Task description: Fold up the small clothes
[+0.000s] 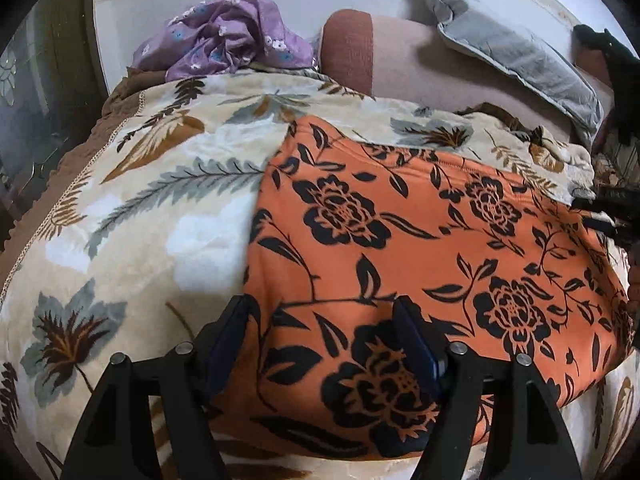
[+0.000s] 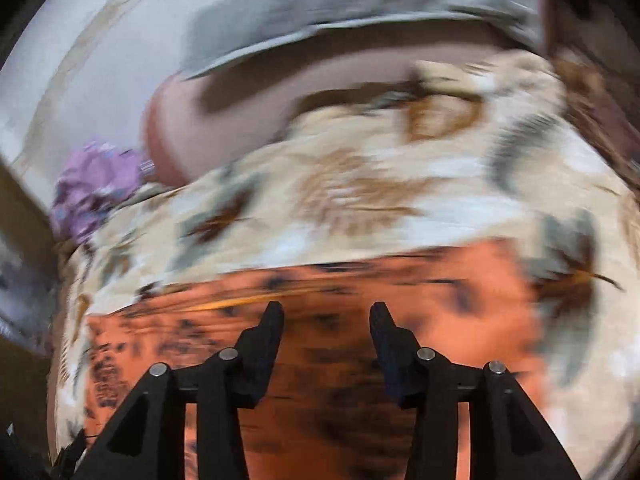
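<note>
An orange garment with black flowers (image 1: 420, 248) lies flat on a cream leaf-print blanket (image 1: 160, 208), folded into a rough rectangle. My left gripper (image 1: 324, 304) is open, just above the garment's near left corner, holding nothing. The right wrist view is motion-blurred. In it my right gripper (image 2: 326, 310) is open and empty over the same orange garment (image 2: 320, 360). The right gripper's black frame (image 1: 608, 216) shows at the right edge of the left wrist view, by the garment's far right corner.
A crumpled purple flowered cloth (image 1: 228, 40) lies at the far left of the bed; it also shows in the right wrist view (image 2: 96, 184). A grey pillow (image 1: 516, 52) and a pink-brown cushion (image 1: 384, 60) lie at the back. The bed's left edge (image 1: 60, 184) drops off.
</note>
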Tool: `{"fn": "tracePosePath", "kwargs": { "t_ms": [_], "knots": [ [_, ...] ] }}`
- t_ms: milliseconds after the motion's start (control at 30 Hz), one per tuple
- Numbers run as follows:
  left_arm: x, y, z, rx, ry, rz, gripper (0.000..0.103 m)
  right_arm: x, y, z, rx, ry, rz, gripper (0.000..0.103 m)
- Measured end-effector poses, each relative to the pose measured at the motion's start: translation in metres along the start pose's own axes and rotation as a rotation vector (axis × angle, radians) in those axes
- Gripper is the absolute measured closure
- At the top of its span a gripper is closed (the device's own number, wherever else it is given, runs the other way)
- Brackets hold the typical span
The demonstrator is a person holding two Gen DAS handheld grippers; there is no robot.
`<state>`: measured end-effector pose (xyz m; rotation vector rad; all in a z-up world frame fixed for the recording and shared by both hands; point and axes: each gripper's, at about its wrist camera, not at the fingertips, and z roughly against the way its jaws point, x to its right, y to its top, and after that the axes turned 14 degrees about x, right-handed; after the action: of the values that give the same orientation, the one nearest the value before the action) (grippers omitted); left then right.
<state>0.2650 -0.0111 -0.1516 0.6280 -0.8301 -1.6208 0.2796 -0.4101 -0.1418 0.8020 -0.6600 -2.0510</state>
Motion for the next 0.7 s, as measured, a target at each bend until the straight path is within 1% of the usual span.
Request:
{"fn": "tracePosePath", "kwargs": {
  "t_ms": [33,67,100,167,200,267,367,467,533,600,633,667,700],
  "knots": [
    [0.001,-0.001,0.000,0.000,0.007,-0.007,0.026,0.018,-0.002,-0.009,-0.031,-0.034,-0.032,0.053],
    [0.003,-0.003,-0.001,0.001,0.017,-0.019,0.026,0.033,-0.004,-0.017,-0.047,-0.038,-0.069,0.053],
    [0.004,-0.005,-0.001,0.002,0.027,-0.033,0.026,0.040,-0.005,-0.019,-0.039,-0.011,-0.094,0.053],
    [0.006,-0.007,-0.001,0.005,0.038,-0.049,0.026,0.035,-0.003,-0.017,-0.015,-0.021,-0.098,0.053],
    [0.006,-0.007,0.000,0.007,0.041,-0.051,0.026,0.025,-0.001,-0.013,-0.003,-0.021,-0.085,0.052],
    [0.004,-0.004,0.001,0.010,0.043,-0.042,0.026,0.004,-0.001,-0.008,0.014,0.042,-0.054,0.052],
    [-0.003,-0.002,0.002,0.005,0.062,-0.017,0.026,-0.057,-0.011,-0.009,-0.026,0.154,0.059,0.052],
    [-0.010,-0.002,-0.001,-0.010,0.083,-0.019,0.026,-0.110,-0.030,-0.019,-0.058,0.209,0.157,0.052],
    [-0.010,-0.005,-0.007,-0.038,0.078,-0.040,0.024,-0.136,-0.047,-0.034,-0.096,0.205,0.211,0.052],
    [-0.008,-0.010,-0.016,-0.071,0.054,-0.063,0.022,-0.153,-0.061,-0.054,-0.136,0.158,0.257,0.051],
    [-0.007,-0.011,-0.018,-0.072,0.053,-0.064,0.022,-0.158,-0.066,-0.061,-0.122,0.122,0.286,0.049],
    [-0.007,-0.010,-0.018,-0.069,0.056,-0.063,0.020,-0.161,-0.067,-0.061,-0.098,0.117,0.301,0.046],
    [-0.007,-0.009,-0.017,-0.067,0.061,-0.069,0.020,-0.163,-0.066,-0.060,-0.098,0.116,0.306,0.045]
  ]
}}
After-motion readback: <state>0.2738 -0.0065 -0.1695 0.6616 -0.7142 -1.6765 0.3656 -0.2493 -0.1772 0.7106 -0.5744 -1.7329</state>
